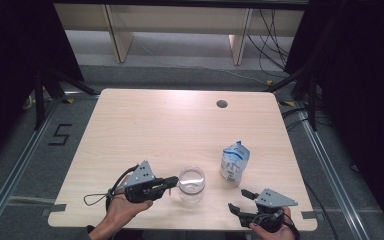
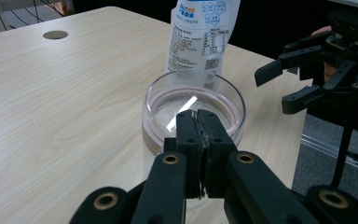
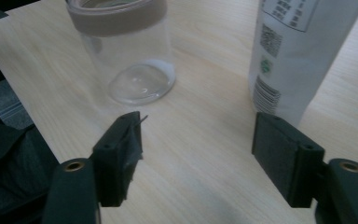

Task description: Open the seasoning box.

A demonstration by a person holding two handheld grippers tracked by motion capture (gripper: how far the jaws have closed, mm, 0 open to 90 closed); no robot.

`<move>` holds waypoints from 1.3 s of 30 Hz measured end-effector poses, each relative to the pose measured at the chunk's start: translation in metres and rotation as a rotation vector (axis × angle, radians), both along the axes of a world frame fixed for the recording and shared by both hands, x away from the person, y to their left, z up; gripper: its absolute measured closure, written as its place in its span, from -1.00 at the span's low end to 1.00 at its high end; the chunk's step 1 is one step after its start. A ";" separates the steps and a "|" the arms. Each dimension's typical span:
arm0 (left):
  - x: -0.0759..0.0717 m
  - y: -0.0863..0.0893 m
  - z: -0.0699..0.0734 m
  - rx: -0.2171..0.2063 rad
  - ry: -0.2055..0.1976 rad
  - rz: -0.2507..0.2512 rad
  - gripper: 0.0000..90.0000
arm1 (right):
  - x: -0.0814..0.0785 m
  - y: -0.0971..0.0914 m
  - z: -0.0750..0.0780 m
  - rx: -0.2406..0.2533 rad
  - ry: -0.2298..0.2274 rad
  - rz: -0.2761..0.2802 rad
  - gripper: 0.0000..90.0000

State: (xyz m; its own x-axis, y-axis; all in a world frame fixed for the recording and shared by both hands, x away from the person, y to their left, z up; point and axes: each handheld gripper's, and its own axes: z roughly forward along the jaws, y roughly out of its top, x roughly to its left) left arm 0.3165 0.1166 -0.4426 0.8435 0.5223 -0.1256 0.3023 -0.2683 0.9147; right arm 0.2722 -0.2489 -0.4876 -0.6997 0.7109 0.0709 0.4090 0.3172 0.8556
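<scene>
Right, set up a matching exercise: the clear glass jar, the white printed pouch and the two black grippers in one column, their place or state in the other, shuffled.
Things:
1. clear glass jar with a pinkish rim
2. white printed pouch
3. left gripper
4. right gripper

States:
A. jaws apart, nothing between them
B. upright, beside the jar, nearer the right gripper
C. empty, lid off
D. jaws pinched on the jar's rim

Pairs: 1-C, 2-B, 3-D, 4-A
</scene>
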 end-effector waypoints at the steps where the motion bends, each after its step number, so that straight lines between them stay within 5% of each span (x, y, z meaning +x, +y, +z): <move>1: 0.001 0.000 0.000 0.003 -0.001 0.001 0.94 | 0.000 0.002 0.000 0.020 0.030 0.010 -0.17; 5: 0.003 0.000 -0.001 0.002 0.002 0.009 0.94 | -0.002 0.007 0.001 0.032 0.025 0.005 0.00; 6: 0.004 0.000 -0.001 0.003 0.001 0.007 0.94 | 0.000 0.006 0.002 0.019 -0.016 0.016 0.03; 8: 0.005 0.000 -0.002 0.001 0.003 0.013 0.94 | -0.001 0.008 0.003 0.040 0.019 0.016 0.13; 20: 0.004 0.000 -0.005 0.005 0.007 0.012 0.94 | 0.007 0.026 0.005 0.029 -0.064 0.090 0.59; 39: 0.003 0.001 -0.007 0.004 0.013 0.026 0.95 | 0.016 0.042 0.008 0.006 -0.096 0.136 0.77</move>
